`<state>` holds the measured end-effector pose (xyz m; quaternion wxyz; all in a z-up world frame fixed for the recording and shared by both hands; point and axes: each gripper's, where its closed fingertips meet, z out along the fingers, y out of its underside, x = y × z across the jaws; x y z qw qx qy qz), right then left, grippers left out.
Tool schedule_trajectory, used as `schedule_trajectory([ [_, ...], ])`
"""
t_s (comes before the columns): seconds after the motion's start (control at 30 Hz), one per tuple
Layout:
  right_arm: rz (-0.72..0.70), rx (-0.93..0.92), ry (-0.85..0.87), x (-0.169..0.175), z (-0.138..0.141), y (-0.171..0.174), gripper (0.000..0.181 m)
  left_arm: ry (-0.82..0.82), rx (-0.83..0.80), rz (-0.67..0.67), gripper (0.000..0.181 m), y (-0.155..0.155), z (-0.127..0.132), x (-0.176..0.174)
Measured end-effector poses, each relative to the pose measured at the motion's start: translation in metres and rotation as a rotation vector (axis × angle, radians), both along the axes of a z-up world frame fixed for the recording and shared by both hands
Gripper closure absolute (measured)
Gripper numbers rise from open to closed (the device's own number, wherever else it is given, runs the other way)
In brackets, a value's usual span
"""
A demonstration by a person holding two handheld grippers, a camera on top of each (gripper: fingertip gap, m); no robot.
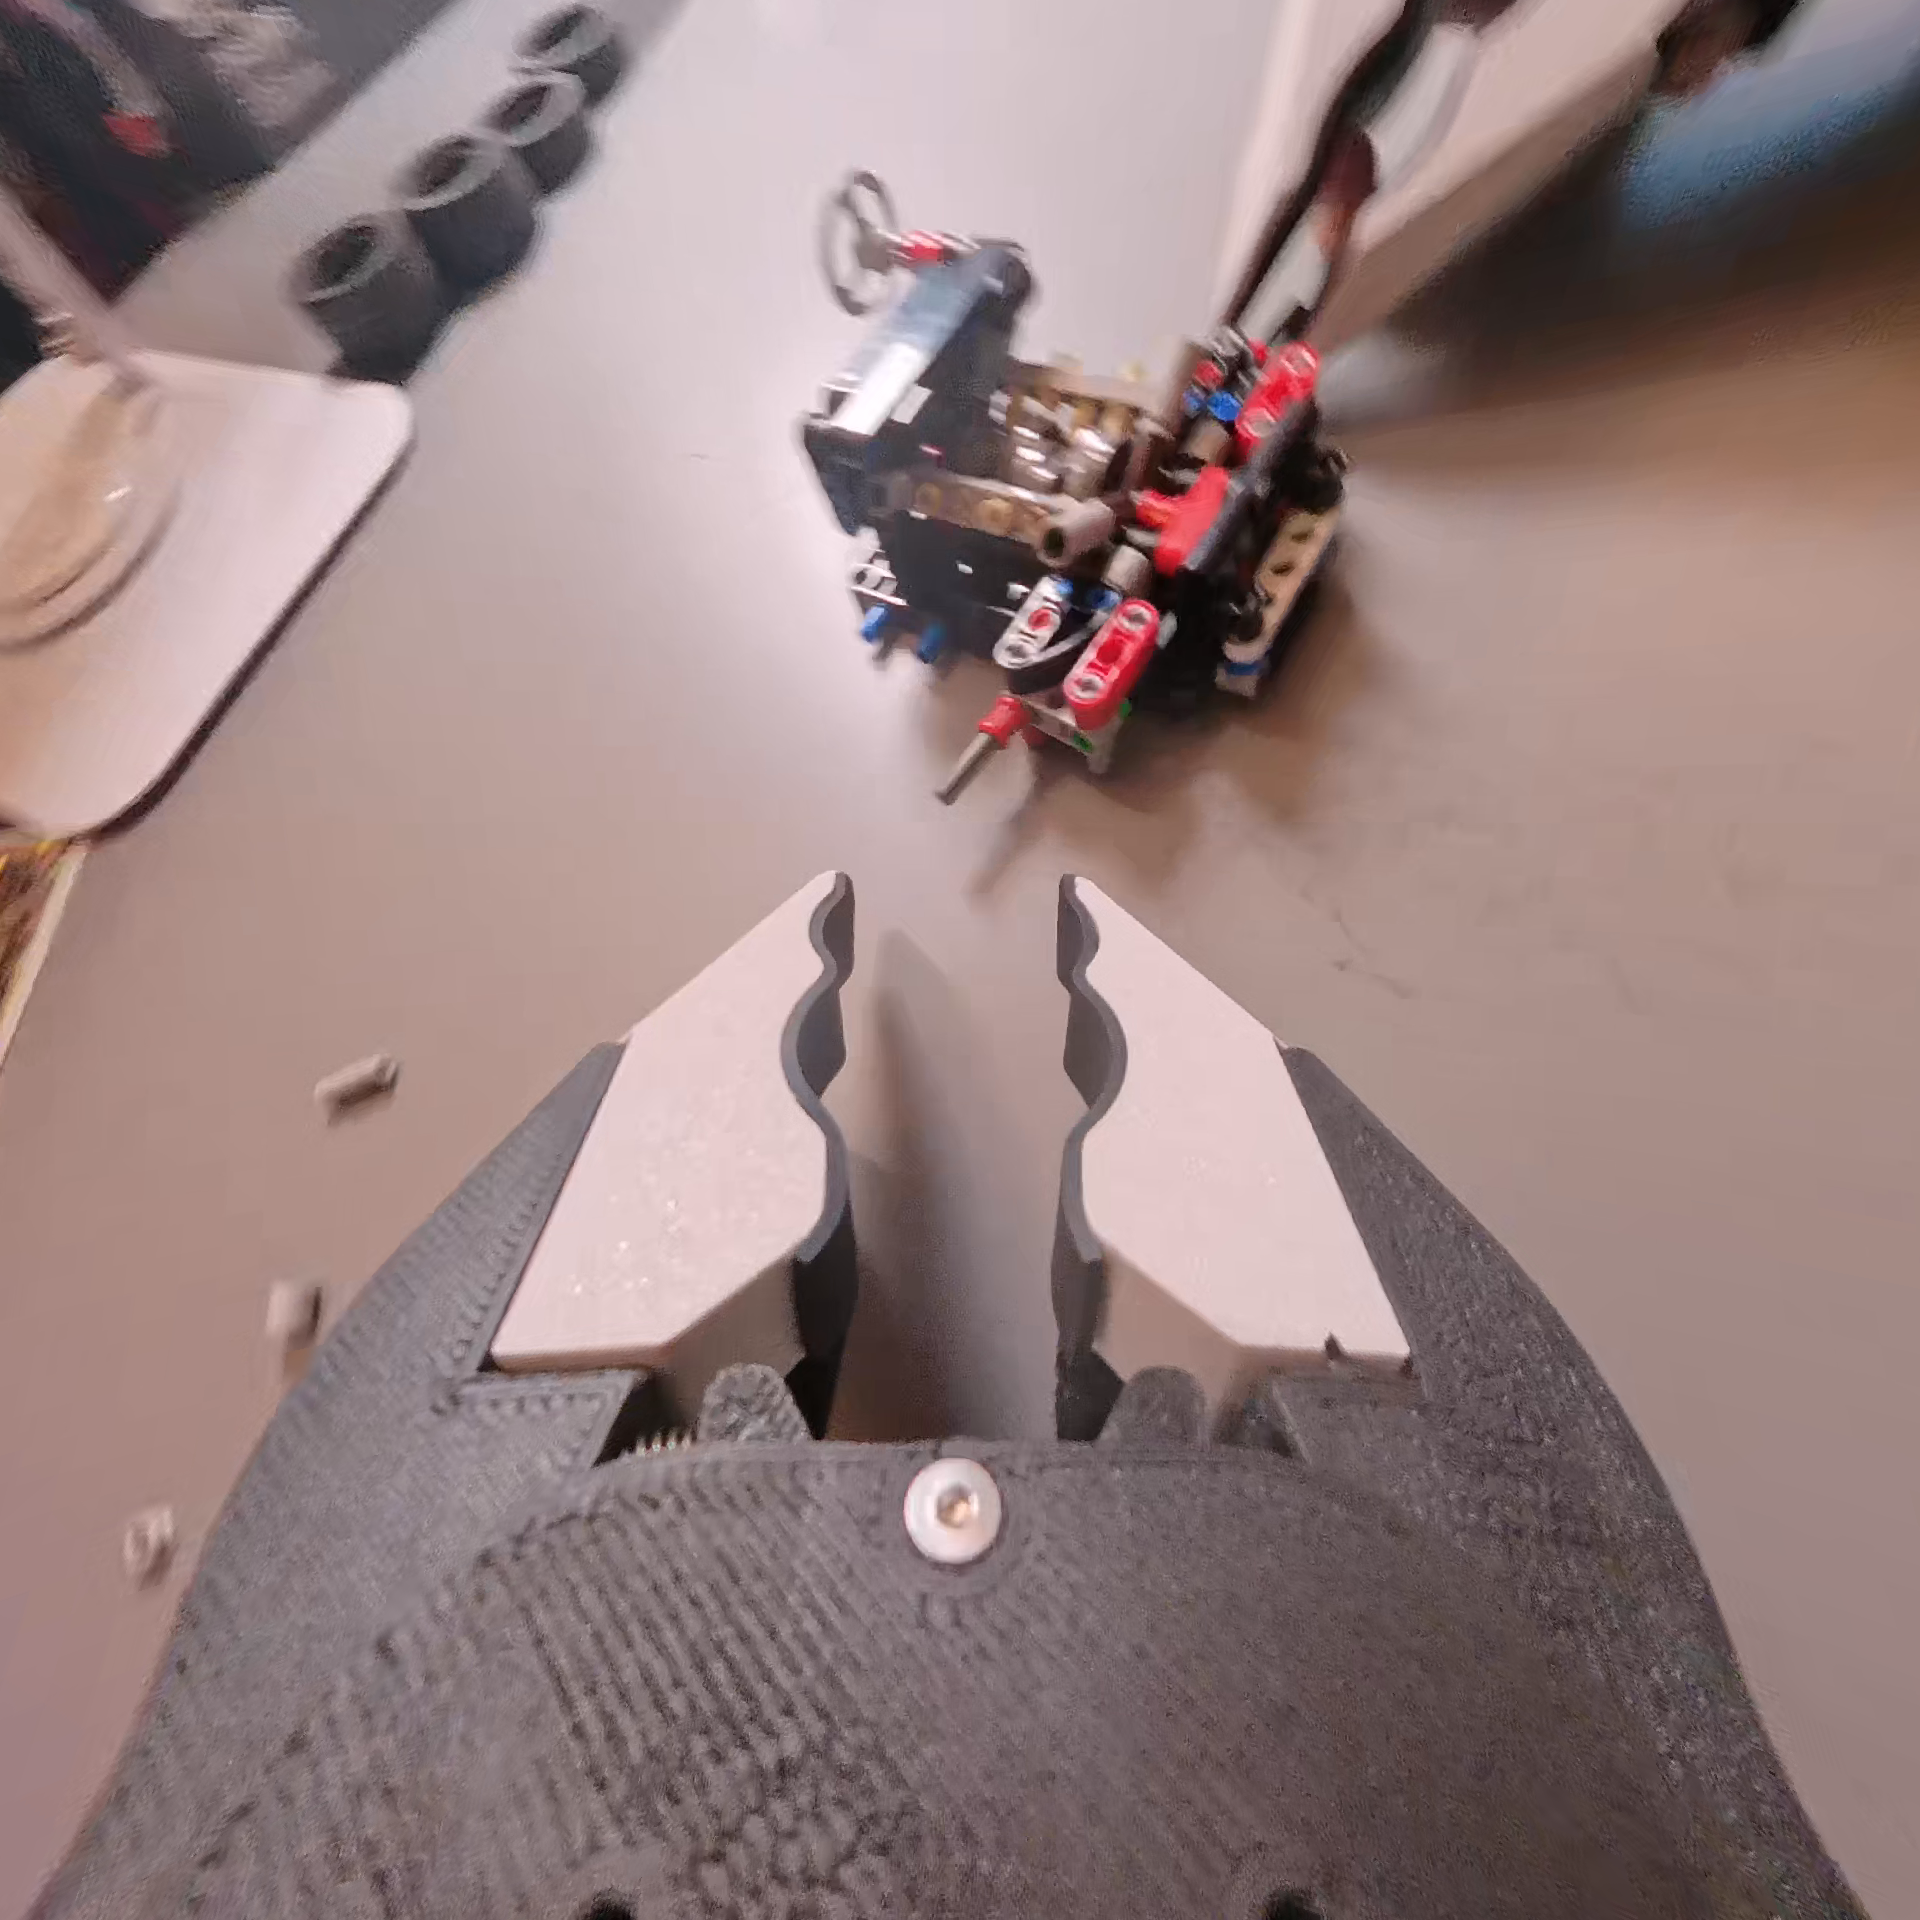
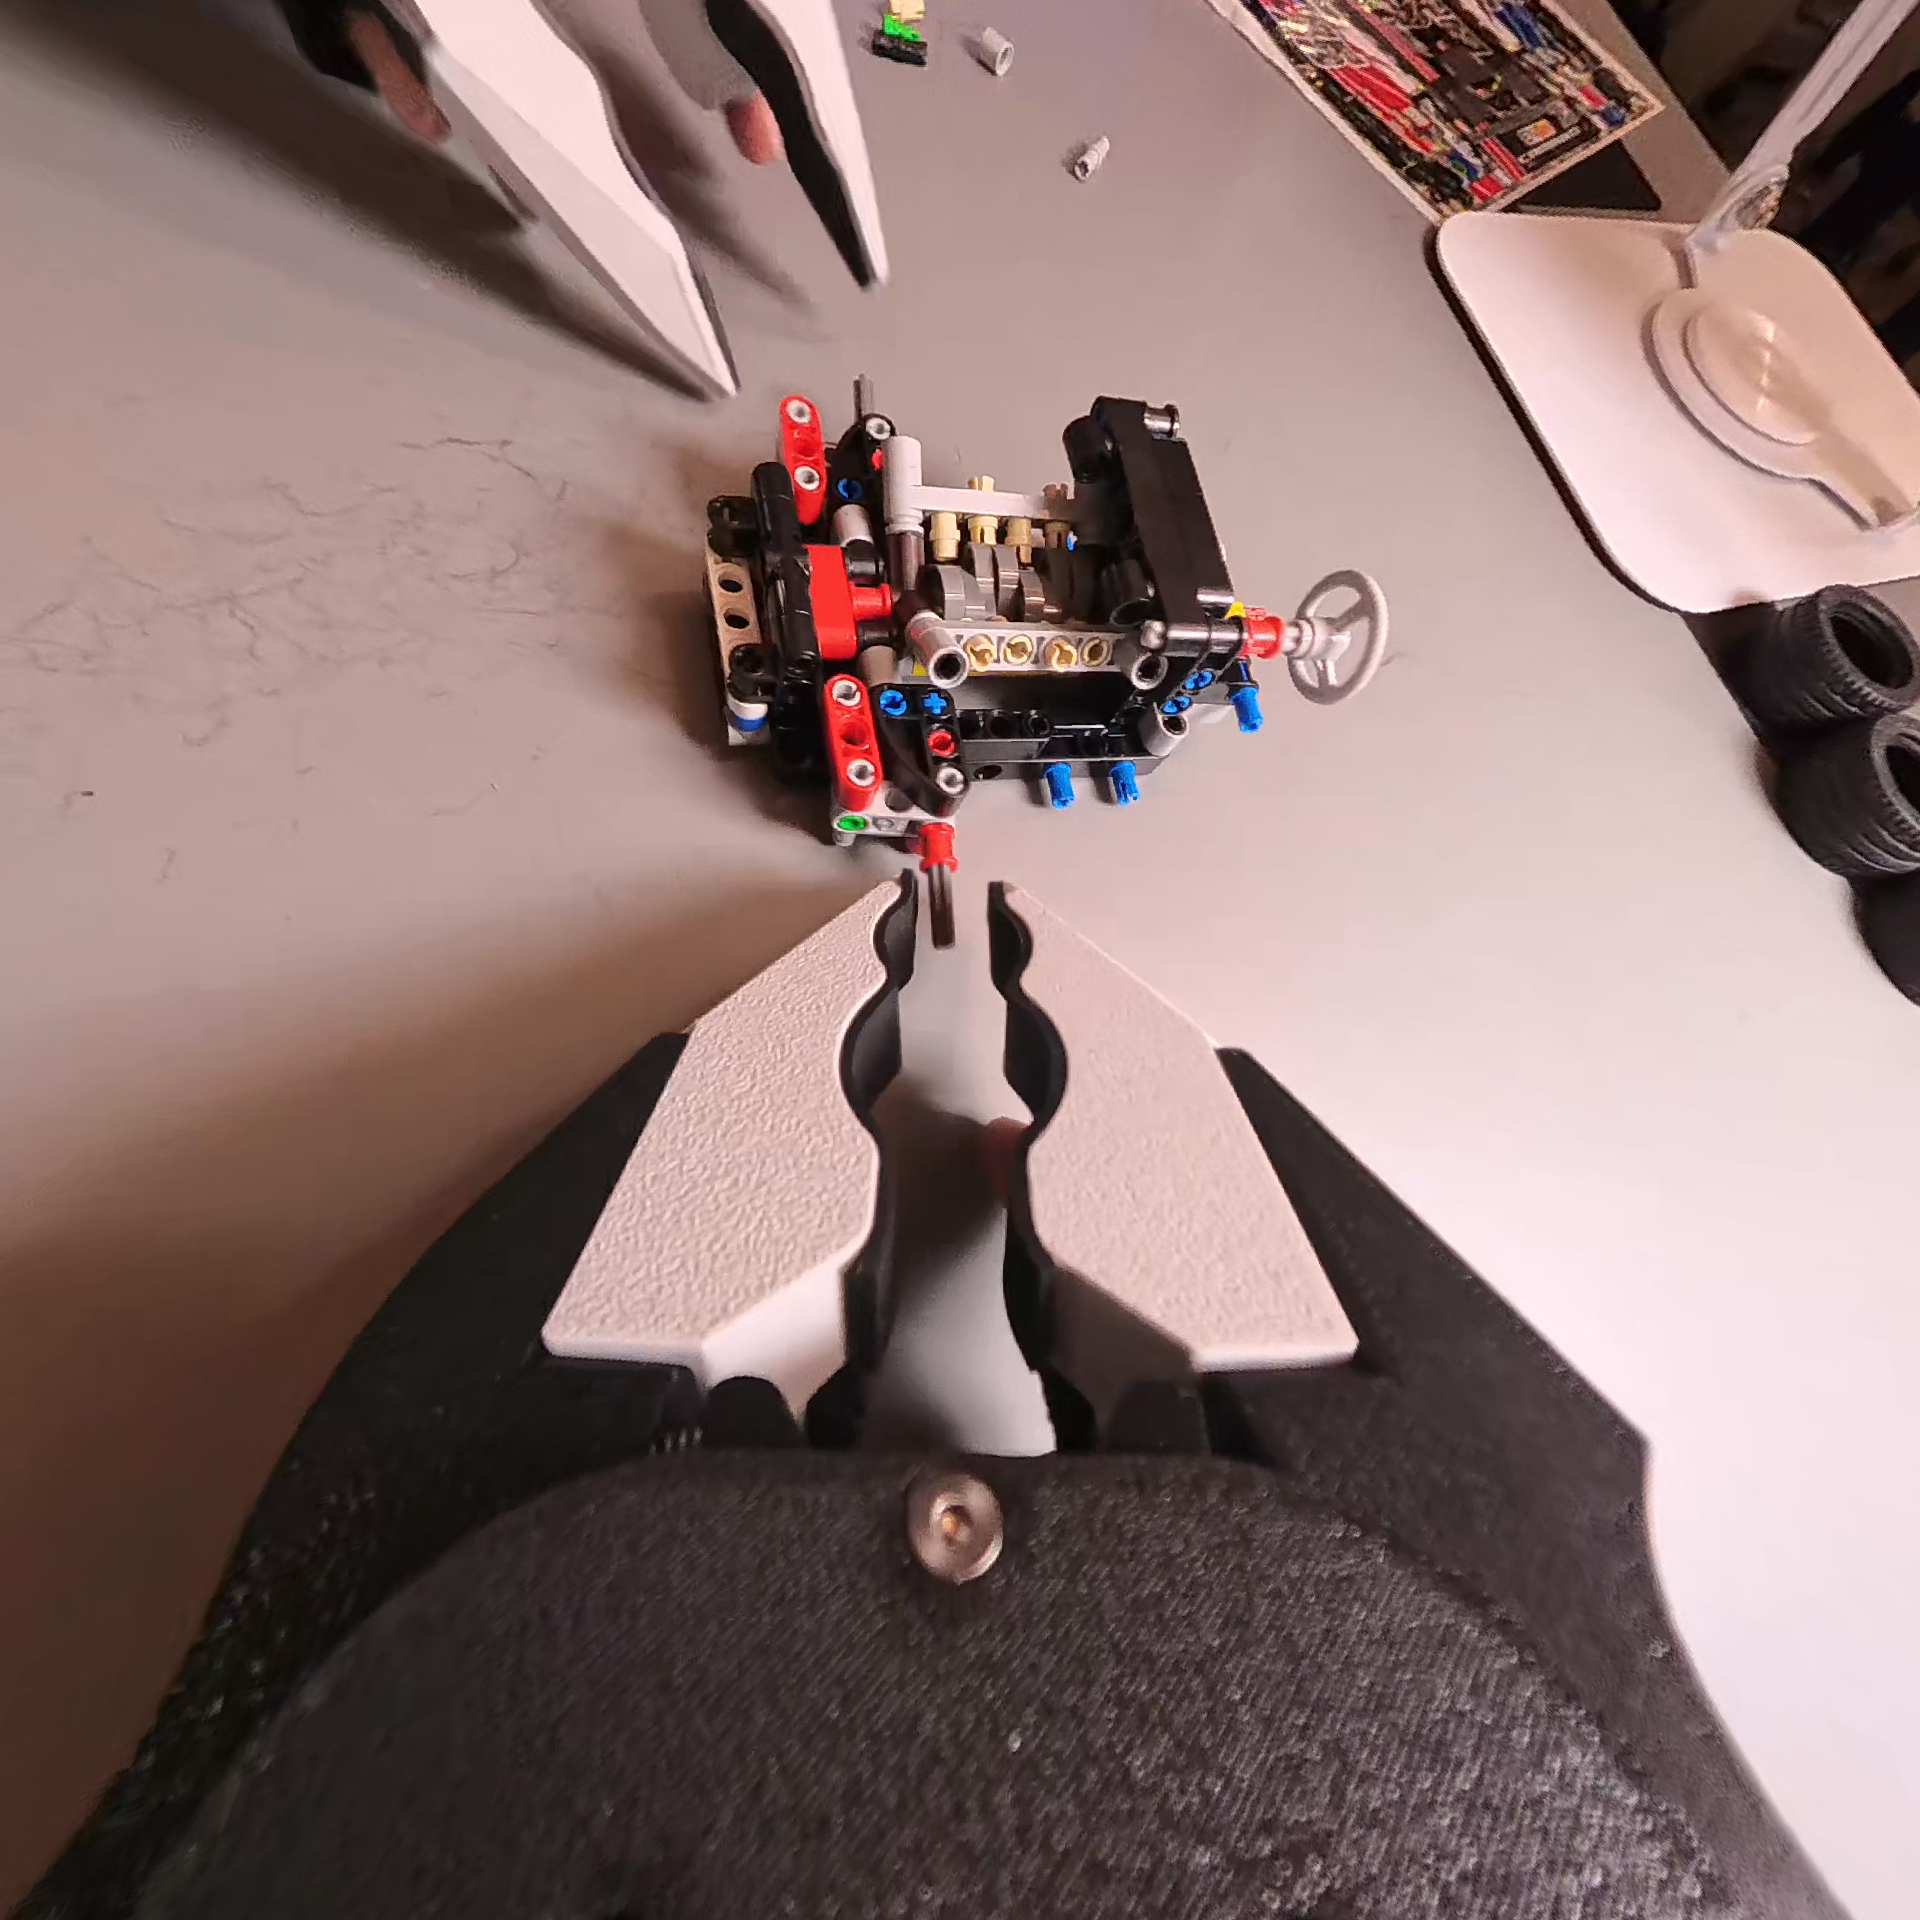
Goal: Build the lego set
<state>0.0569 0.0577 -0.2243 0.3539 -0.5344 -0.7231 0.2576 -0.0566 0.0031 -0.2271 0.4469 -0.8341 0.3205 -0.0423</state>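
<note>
The part-built lego model (image 2: 977,623), black with red beams, tan pins and a grey steering wheel (image 2: 1340,634), stands on the grey table. It also shows in the left wrist view (image 1: 1070,488). My right gripper (image 2: 951,902) is open, with its jaws on either side of the tip of a dark axle (image 2: 943,920) that sticks out below a red bush, and gaps show on both sides. My left gripper (image 1: 956,904) is open and empty, a short way from the model's other side. It shows across the model in the right wrist view (image 2: 800,332).
Black tyres (image 2: 1839,665) lie to the right, next to a white stand base (image 2: 1538,416); both also show in the left wrist view (image 1: 416,218) (image 1: 208,582). An instruction booklet (image 2: 1455,94) and small loose parts (image 2: 1089,158) lie beyond. Grey bits (image 1: 353,1086) lie left of my left gripper.
</note>
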Motion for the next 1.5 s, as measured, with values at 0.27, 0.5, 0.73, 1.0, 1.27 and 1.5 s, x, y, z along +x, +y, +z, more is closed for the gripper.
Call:
schedule_trajectory([
  [0.27, 0.008, 0.033, -0.01, 0.003, -0.001, -0.001, 0.177, -0.019, -0.068, -0.294, 0.166, 0.015, -0.006, 0.024],
  [0.5, 0.018, -0.006, -0.004, 0.002, -0.001, -0.003, 0.177, 0.007, -0.087, -0.168, 0.176, 0.014, -0.007, 0.02],
  [0.73, 0.032, -0.017, -0.01, 0.005, -0.001, -0.007, 0.176, -0.03, -0.115, -0.115, 0.177, 0.009, -0.008, 0.025],
  [1.0, 0.017, -0.033, -0.018, 0.009, -0.001, 0.0, 0.174, -0.034, -0.088, -0.228, 0.179, 0.001, -0.007, 0.036],
  [1.27, -0.051, -0.019, -0.07, 0.007, -0.004, 0.003, 0.176, -0.075, -0.098, -0.4, 0.179, -0.012, -0.003, 0.044],
  [1.5, 0.008, -0.017, -0.056, 0.007, -0.002, -0.003, 0.177, -0.029, -0.093, -0.33, 0.178, -0.003, -0.007, 0.034],
])
